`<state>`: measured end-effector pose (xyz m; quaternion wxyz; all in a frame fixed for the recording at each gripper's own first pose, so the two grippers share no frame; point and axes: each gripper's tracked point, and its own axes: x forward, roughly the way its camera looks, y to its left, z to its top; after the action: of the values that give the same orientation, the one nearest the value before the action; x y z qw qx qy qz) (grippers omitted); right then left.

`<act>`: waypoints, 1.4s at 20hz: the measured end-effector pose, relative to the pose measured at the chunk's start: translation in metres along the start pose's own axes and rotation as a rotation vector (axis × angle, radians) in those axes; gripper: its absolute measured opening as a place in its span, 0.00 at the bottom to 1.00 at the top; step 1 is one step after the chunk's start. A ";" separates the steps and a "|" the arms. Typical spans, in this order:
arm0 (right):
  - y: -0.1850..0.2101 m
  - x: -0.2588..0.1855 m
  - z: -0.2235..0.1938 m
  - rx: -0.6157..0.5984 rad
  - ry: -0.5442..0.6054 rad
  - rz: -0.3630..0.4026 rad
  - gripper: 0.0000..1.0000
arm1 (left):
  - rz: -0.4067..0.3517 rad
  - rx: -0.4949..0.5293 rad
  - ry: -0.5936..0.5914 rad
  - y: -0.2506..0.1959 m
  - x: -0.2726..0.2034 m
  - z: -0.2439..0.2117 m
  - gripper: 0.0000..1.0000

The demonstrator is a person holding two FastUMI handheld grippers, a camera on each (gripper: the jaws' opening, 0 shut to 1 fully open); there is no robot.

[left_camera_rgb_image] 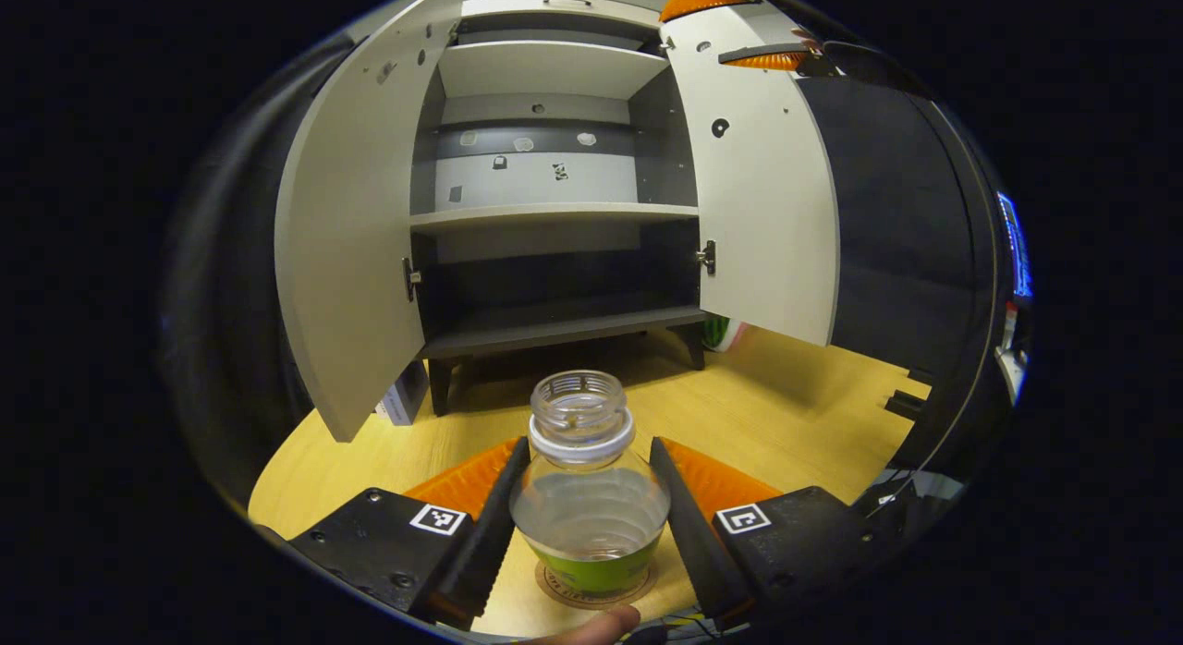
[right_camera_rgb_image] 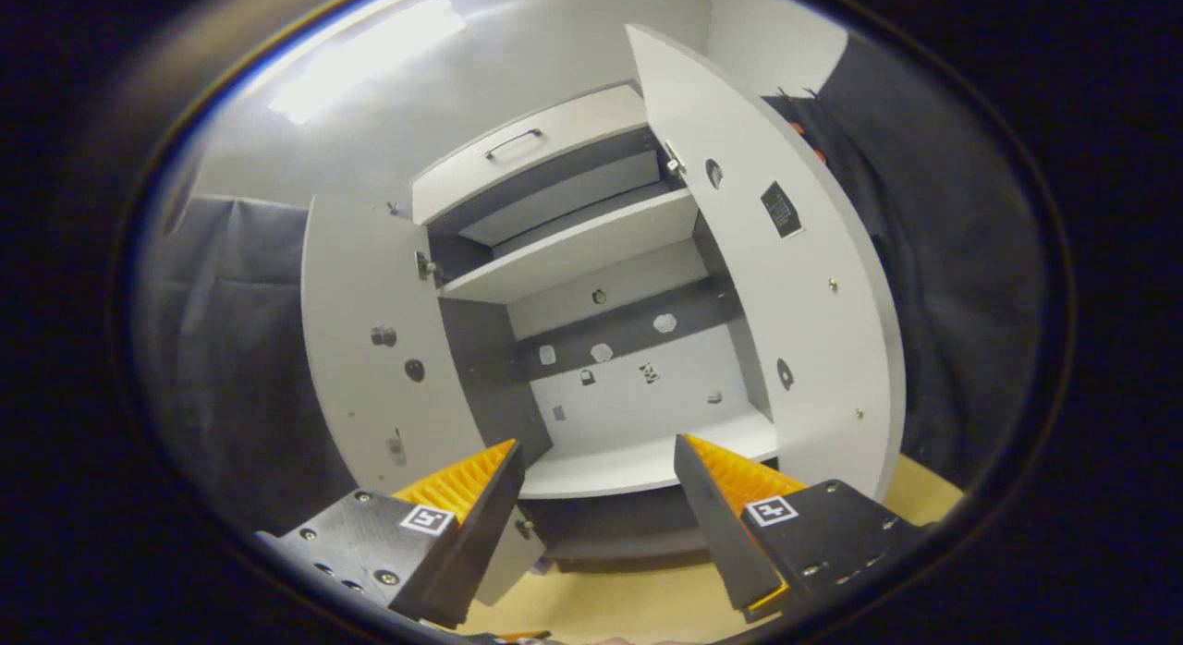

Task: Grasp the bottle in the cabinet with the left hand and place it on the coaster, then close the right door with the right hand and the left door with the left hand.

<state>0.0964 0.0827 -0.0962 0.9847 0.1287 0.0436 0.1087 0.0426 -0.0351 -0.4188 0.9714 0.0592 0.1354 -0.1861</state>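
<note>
Now bottle point(left_camera_rgb_image: 589, 497) upright on coaster point(left_camera_rgb_image: 591, 591), doors open.

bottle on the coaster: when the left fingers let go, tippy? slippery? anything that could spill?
The bottle looks clear, smooth plastic, so probably slick. It seems partly filled, which likely keeps weight low and steadies it on the coaster. No cap shows on its neck, so a knock from the left gripper could spill it.

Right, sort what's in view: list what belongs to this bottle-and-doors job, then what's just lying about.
Job:
clear uncapped plastic bottle with green label, between the left tongs
round brown coaster under it
grey cabinet's open left door and open right door
right tongs, open, empty

Lying about:
white box behind the left door
green-striped round object behind the right door
</note>
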 end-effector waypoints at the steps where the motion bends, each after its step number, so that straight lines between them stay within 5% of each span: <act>1: 0.006 -0.004 -0.006 -0.047 0.011 0.020 0.99 | 0.002 0.002 -0.006 0.001 -0.002 0.006 0.84; 7: 0.030 -0.033 0.001 -0.040 -0.009 0.060 0.99 | 0.014 -0.007 -0.043 0.004 -0.021 0.045 0.85; 15: 0.012 -0.065 0.041 -0.092 -0.065 -0.024 0.98 | 0.036 0.011 -0.132 0.015 -0.070 0.152 0.86; 18: 0.007 -0.073 0.055 -0.097 -0.083 -0.044 0.98 | 0.084 0.007 -0.173 0.029 -0.093 0.200 0.88; 20: 0.003 -0.079 0.064 -0.088 -0.100 -0.052 0.98 | 0.153 0.020 -0.173 0.049 -0.106 0.220 0.98; 28: -0.035 -0.101 0.076 -0.164 -0.133 -0.120 0.98 | 0.240 -0.007 -0.158 0.092 -0.148 0.284 1.00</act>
<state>0.0136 0.0087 -0.0263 0.9974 0.0516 -0.0234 0.0441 0.0131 0.0540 -0.0988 0.9945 0.0567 0.0512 -0.0722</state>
